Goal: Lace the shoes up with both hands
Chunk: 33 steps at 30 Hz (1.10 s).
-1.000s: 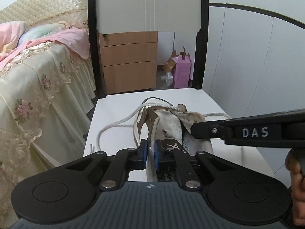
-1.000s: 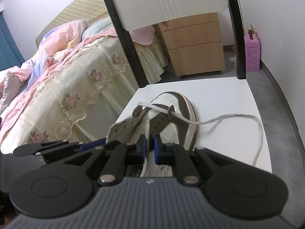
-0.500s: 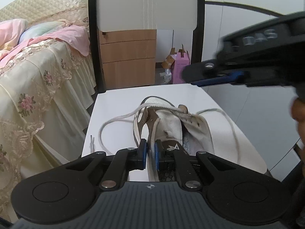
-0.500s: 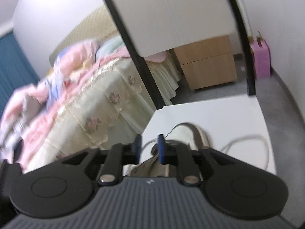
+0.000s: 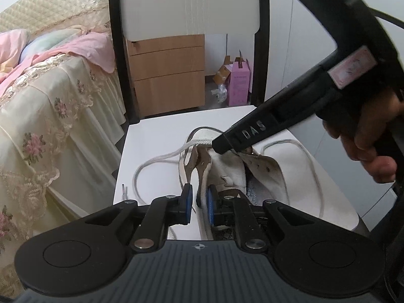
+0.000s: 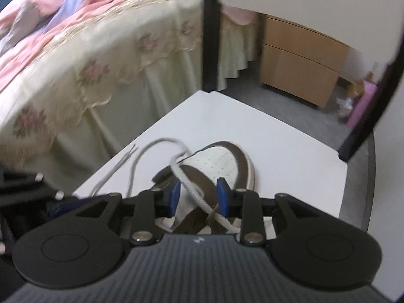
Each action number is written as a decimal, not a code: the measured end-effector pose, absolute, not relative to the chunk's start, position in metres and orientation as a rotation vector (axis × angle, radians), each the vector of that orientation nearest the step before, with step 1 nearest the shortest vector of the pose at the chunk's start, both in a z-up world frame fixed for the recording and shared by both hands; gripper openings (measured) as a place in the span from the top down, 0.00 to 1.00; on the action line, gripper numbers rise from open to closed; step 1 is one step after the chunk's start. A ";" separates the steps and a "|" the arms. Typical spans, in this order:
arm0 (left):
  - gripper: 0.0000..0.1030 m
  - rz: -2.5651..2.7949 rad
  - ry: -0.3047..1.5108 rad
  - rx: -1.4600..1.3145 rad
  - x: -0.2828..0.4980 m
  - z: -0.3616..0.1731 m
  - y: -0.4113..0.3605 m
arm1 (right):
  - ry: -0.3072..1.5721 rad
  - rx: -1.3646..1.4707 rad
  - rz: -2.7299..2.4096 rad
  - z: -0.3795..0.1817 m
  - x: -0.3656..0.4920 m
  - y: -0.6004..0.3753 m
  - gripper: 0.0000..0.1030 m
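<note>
Left gripper (image 5: pixel 199 203), opening, jaws loose about the shoe's (image 5: pixel 234 174) edge; right gripper (image 6: pixel 198 198) opening over the limp lace (image 6: pixel 194 189), nothing pinched; beyond, loose ends trail; best gripped near the eyelet.

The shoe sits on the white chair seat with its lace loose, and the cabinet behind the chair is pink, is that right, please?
Not quite. The left wrist view shows the cabinet behind the chair is light brown wood; the pink thing is a small box on the floor beside it. The shoe and its loose lace are as you say.
</note>
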<state>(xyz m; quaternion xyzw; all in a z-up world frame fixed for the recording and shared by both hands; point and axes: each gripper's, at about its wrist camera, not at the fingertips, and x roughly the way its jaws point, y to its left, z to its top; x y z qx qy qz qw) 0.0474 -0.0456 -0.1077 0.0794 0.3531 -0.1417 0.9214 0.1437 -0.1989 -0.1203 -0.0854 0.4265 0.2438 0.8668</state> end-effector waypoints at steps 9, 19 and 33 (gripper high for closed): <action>0.86 -0.303 0.728 0.278 0.060 -0.117 -0.060 | 0.839 -0.251 0.511 -0.133 0.139 -0.180 0.94; 0.86 -0.310 0.715 0.405 0.062 -0.132 -0.076 | 0.809 0.003 0.474 -0.121 0.140 -0.195 0.97; 0.86 -0.316 0.701 0.483 0.059 -0.138 -0.088 | 0.514 0.254 0.546 -0.065 0.111 -0.230 0.97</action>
